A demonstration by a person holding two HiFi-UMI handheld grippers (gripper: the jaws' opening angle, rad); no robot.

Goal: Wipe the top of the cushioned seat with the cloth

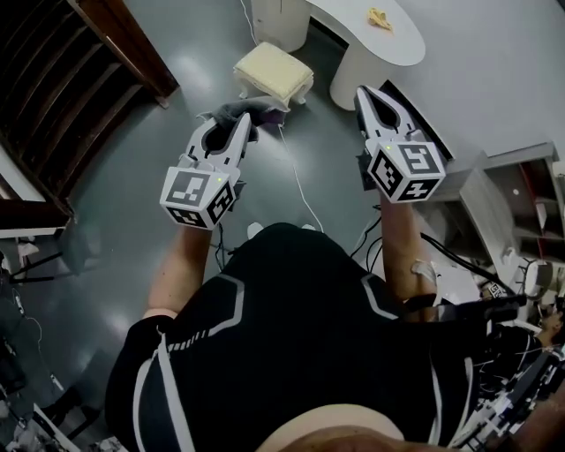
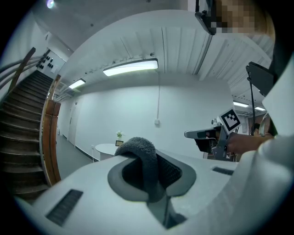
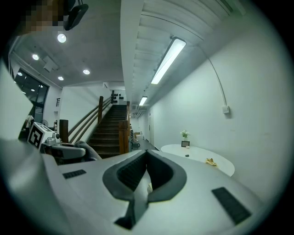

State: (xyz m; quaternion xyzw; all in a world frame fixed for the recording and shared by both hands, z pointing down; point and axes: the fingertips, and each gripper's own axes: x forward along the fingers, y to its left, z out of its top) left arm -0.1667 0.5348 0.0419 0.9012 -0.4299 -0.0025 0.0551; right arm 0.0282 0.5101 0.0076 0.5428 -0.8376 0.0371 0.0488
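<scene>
The cream cushioned seat [image 1: 274, 72] stands on the grey floor ahead of me, seen from above in the head view. My left gripper [image 1: 245, 119] is held up in the air, short of the seat, and is shut on a dark grey cloth [image 1: 240, 109]. In the left gripper view the cloth [image 2: 143, 158] bulges up between the jaws. My right gripper [image 1: 363, 92] is raised at the same height to the right, shut with nothing in it; its jaws [image 3: 147, 154] meet at the tips. The seat is not visible in either gripper view.
A white curved table [image 1: 375, 48] with a small yellow object [image 1: 380, 18] stands just behind the seat. A wooden staircase [image 1: 79, 79] fills the left side. A white cable [image 1: 296, 168] runs across the floor. Equipment and shelves [image 1: 521, 221] crowd the right.
</scene>
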